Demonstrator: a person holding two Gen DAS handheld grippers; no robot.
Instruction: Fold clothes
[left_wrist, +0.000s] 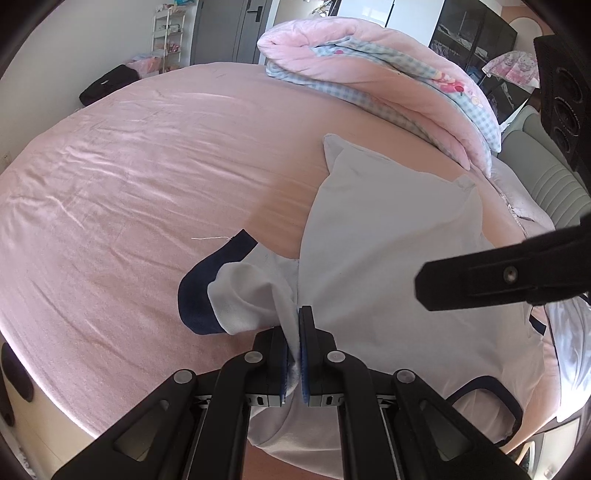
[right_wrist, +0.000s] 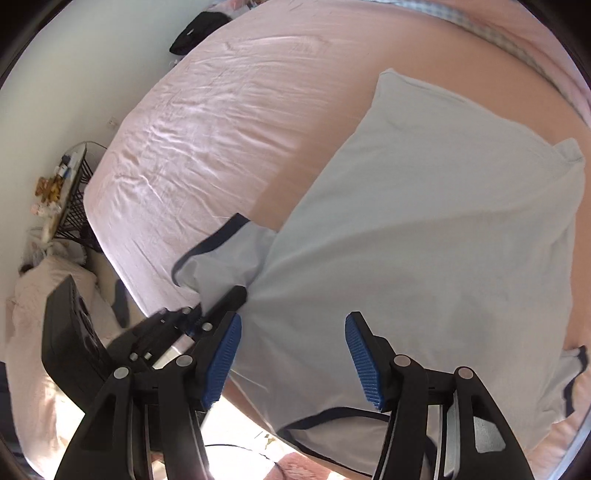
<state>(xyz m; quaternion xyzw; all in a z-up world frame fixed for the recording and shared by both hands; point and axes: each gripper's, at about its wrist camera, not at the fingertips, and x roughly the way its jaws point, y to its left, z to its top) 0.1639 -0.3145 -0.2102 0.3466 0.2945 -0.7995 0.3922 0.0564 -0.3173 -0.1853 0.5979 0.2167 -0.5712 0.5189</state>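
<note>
A white T-shirt (left_wrist: 388, 258) with navy trim lies spread on the pink bed (left_wrist: 129, 166), hem at the far end and neckline (right_wrist: 332, 413) near the bed's front edge. My left gripper (left_wrist: 297, 314) is shut on a pinch of shirt fabric where the left sleeve (left_wrist: 229, 291) joins the body. In the right wrist view the left gripper (right_wrist: 236, 295) shows at that same seam. My right gripper (right_wrist: 293, 325) is open above the shirt (right_wrist: 424, 221) near the collar, with nothing pressed between its blue pads. One black finger (left_wrist: 498, 277) of it crosses the left wrist view.
A rolled pink and blue-checked duvet (left_wrist: 369, 74) lies across the far side of the bed. A black bag (left_wrist: 107, 83) sits at the far left corner. A padded headboard (left_wrist: 546, 184) lies right; a wire bedside rack (right_wrist: 74, 192) and pale bedding (right_wrist: 44, 314) are by the wall.
</note>
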